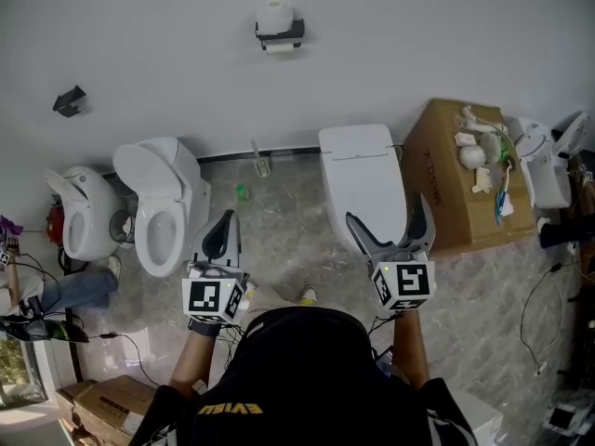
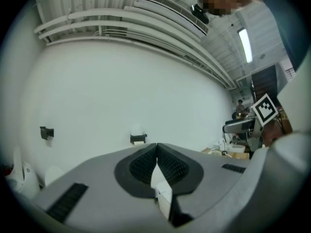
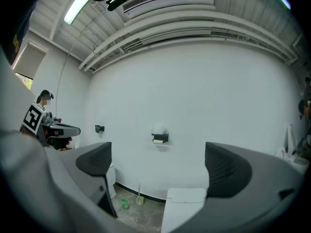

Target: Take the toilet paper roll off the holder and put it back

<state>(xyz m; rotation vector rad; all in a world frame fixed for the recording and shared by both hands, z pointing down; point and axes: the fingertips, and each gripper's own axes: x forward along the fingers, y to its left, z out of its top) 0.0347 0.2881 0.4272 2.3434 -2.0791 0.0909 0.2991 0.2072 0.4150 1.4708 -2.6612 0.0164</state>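
toilet paper roll (image 1: pixel 274 15) on holder (image 1: pixel 280 33), well ahead | left gripper (image 1: pixel 229 219) closed | right gripper (image 1: pixel 386 210) apart (empty)

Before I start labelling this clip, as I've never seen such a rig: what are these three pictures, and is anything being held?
There is no robot here: a person holds a two-jaw gripper in each hand. The head view looks down from a camera on the person's head. The other two views come from a camera riding on each gripper, looking along its jaws. The left gripper has its jaws together with nothing in them. The right gripper has its jaws wide apart and empty. On the white wall ahead, a toilet paper roll sits on its holder, well away from both grippers. On the floor stand an open toilet, a closed toilet and a cardboard box.
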